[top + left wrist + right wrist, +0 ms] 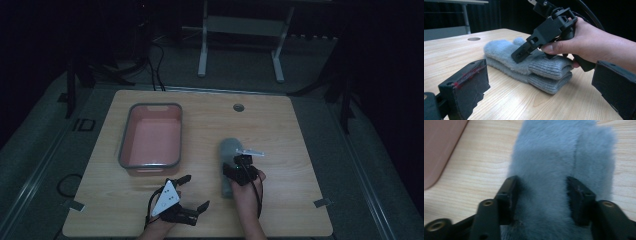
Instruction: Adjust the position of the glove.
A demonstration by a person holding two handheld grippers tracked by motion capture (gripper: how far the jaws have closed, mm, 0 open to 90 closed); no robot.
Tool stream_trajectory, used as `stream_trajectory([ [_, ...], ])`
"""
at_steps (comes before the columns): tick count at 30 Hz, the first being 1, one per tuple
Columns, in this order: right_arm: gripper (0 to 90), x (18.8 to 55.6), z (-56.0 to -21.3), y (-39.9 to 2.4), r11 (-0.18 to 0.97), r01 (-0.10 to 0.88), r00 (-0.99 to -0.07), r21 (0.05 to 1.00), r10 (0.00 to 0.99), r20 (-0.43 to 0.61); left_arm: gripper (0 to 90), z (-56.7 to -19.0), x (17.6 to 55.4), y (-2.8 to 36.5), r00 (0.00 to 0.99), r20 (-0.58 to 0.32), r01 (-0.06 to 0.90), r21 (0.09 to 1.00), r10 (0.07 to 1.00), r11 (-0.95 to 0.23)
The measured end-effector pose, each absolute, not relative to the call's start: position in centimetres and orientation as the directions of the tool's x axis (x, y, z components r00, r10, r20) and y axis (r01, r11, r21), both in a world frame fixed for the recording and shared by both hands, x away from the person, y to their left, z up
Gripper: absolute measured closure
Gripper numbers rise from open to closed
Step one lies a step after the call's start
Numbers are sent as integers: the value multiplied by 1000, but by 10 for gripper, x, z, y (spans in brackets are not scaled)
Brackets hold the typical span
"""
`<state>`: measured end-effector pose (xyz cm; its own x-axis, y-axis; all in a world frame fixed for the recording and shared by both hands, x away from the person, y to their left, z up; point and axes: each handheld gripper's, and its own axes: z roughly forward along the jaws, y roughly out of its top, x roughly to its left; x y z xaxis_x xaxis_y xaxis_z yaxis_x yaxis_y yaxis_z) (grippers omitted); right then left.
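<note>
Two fluffy grey mittens [227, 147] lie stacked on the wooden table, knit cuffs toward me [549, 72]. My right gripper [239, 160] is down on the top mitten [544, 157]. Its jaws are drawn partway together and dig into the fur on either side, so my right gripper [541, 185] is shut on that mitten. The left gripper view shows the right gripper [520, 55] and the hand holding it pressing onto the pile. My left gripper [196, 191] hovers open near the front edge, left of the mittens, with nothing between its jaws [539, 70].
A pink tray with a grey rim [129, 130] stands at the left of the table, and its corner shows in the right gripper view [439, 145]. A round cable hole [238, 107] sits near the far edge. A white frame stands on the floor beyond.
</note>
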<state>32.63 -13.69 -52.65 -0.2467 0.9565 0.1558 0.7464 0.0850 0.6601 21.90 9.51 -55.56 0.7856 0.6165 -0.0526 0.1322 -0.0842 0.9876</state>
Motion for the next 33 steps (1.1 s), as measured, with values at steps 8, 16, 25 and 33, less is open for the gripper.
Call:
stream_trajectory([
  [8, 373, 325, -520, -136, 131, 748, -286, 651, 949, 137, 11, -556, 219, 95, 788, -49, 132, 987, 614, -91],
  [16, 186, 323, -482, -177, 136, 618, -397, 774, 904, 157, 11, -558, 228, 98, 767, -60, 154, 984, 639, -92],
  [25, 149, 339, -489, -226, 259, 521, -541, 813, 837, 79, 11, -558, 242, 87, 738, -62, 239, 956, 672, -173],
  [33, 156, 339, -504, -238, 323, 405, -677, 856, 735, 43, 11, -548, 255, 64, 744, 3, 178, 963, 668, -203],
])
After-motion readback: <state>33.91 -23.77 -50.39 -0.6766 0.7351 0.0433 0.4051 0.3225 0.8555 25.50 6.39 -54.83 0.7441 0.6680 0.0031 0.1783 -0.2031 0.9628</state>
